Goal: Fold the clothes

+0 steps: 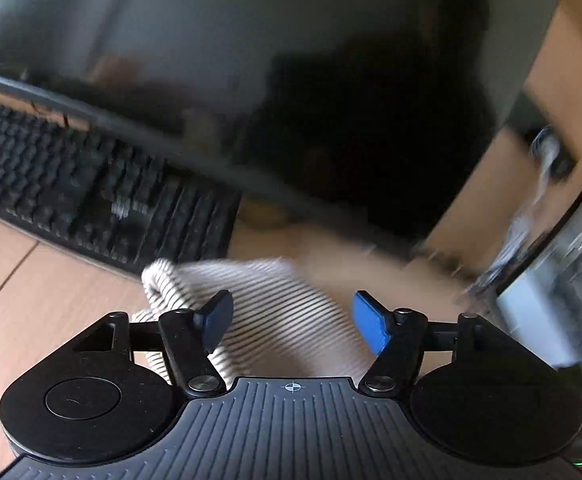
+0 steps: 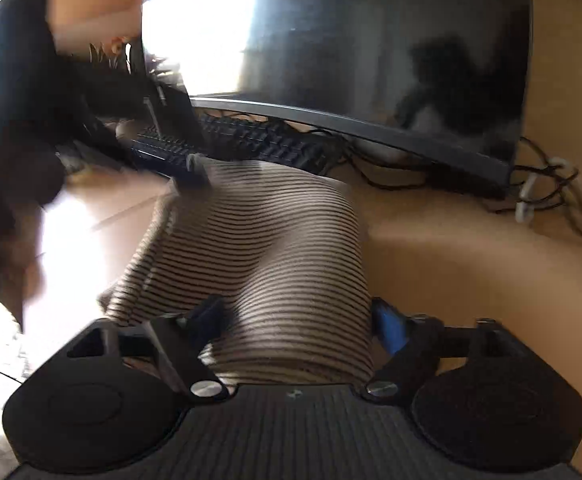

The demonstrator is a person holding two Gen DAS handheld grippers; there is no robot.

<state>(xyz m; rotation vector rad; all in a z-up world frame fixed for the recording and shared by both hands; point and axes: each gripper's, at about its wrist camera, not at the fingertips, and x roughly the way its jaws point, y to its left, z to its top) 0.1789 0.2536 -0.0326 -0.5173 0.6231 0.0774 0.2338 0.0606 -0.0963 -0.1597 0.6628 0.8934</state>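
Striped garment [image 2: 259, 256]: cream knit with thin dark stripes, lying on the tabletop [image 2: 451, 264] in front of a keyboard [image 2: 251, 142] and a large dark monitor [image 2: 351, 48]; it looks already part-folded, a long rounded band running from the near edge away toward the keyboard, with layered edges showing along its left side; the far end seems bunched. Judged light, soft and limp; it should drape and sag when lifted, stretch a little along the rib, and not slip much on rubber pads; nothing fragile. Best hold, by my reckoning: a hem or a folded edge with all layers pinched together, rather than the middle of the band, where only the top layer would come up and the fold would spill.

Right gripper [image 2: 299, 320]: fingers apart, one blue pad on each side of the near end of the cloth; the band fills the gap between them, the pads look to be at or just beside its edges; actual contact cannot be told through the blur.

Left gripper [image 1: 295, 322]: fingers also apart; the striped cloth [image 1: 267, 312] lies between and below them, its rolled, bunched edge just beside the left finger [image 1: 215, 320], the right pad [image 1: 371, 326] near the other margin; no pinch seen. Keyboard [image 1: 91, 184] beyond to the left, monitor above it; both views smeared by motion, fine detail unreliable.
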